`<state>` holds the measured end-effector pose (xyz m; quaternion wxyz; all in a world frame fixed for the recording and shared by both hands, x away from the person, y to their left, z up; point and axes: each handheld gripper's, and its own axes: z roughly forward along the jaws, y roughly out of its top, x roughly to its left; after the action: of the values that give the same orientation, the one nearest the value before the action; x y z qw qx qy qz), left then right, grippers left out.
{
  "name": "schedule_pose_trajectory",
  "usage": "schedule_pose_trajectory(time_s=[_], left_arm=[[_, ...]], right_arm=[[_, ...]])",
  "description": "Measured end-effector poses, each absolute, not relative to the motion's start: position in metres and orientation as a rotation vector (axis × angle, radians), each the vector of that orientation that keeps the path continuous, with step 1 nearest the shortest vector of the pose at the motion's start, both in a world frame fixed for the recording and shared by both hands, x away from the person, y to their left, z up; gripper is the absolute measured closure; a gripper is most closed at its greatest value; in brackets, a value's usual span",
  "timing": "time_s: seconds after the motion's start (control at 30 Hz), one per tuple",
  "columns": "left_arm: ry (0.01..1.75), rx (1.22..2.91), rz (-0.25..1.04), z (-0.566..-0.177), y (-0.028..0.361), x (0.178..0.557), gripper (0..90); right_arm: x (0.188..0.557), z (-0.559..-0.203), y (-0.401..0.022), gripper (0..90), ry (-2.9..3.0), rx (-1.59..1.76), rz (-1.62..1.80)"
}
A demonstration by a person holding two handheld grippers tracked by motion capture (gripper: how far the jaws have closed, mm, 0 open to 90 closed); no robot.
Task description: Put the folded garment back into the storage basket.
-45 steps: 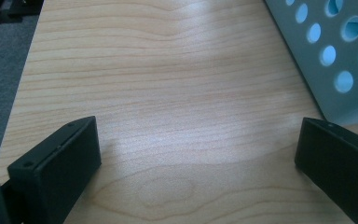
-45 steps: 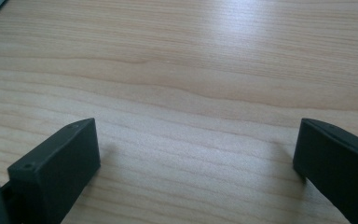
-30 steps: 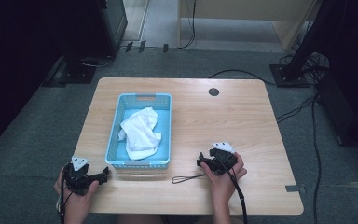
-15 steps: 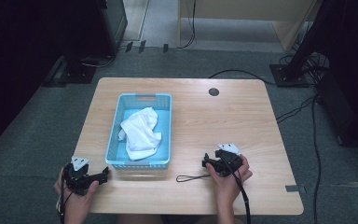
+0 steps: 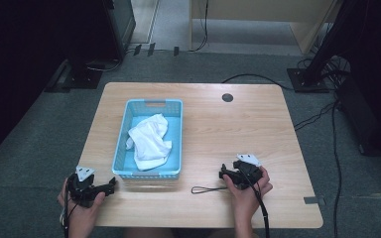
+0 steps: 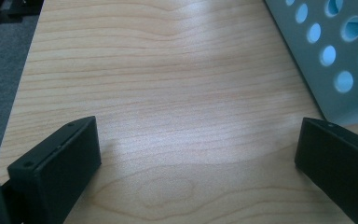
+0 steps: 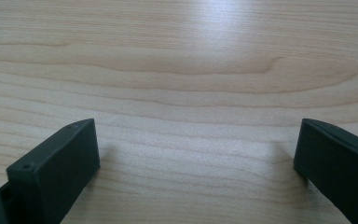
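A light blue plastic basket (image 5: 174, 110) stands left of the table's middle, with a crumpled white cloth (image 5: 149, 141) lying inside it. My left gripper (image 5: 110, 184) rests near the front left corner, just left of the basket's near end, jaws wide open and empty. In the left gripper view the left gripper (image 6: 198, 135) frames bare wood, and the basket's perforated wall (image 6: 328, 56) is at the upper right. My right gripper (image 5: 223, 174) sits at the front right, pointing left, open and empty. In the right gripper view the right gripper (image 7: 198, 135) has plain tabletop between its jaws.
A thin black cord loop (image 5: 204, 189) lies on the wooden table (image 5: 238, 129) just left of the right gripper. A round dark cable hole (image 5: 227, 97) is near the far edge. Cables and dark stands surround the table on the grey floor.
My right gripper has slid slightly right and toward the front edge, dragging the cord loop with it. The left gripper, basket and cloth have stayed put.
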<state>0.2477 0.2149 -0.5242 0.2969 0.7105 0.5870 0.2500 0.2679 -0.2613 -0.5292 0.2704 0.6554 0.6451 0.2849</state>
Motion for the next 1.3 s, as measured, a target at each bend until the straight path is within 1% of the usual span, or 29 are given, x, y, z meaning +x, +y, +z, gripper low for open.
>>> schedule_pose_trajectory(time_s=[1.3], left_arm=[[1.561,1.889,0.665,-0.524,0.215,0.248,0.1]], right_arm=[[0.256,-0.529,-0.293,0.0,1.674,1.812,0.741]])
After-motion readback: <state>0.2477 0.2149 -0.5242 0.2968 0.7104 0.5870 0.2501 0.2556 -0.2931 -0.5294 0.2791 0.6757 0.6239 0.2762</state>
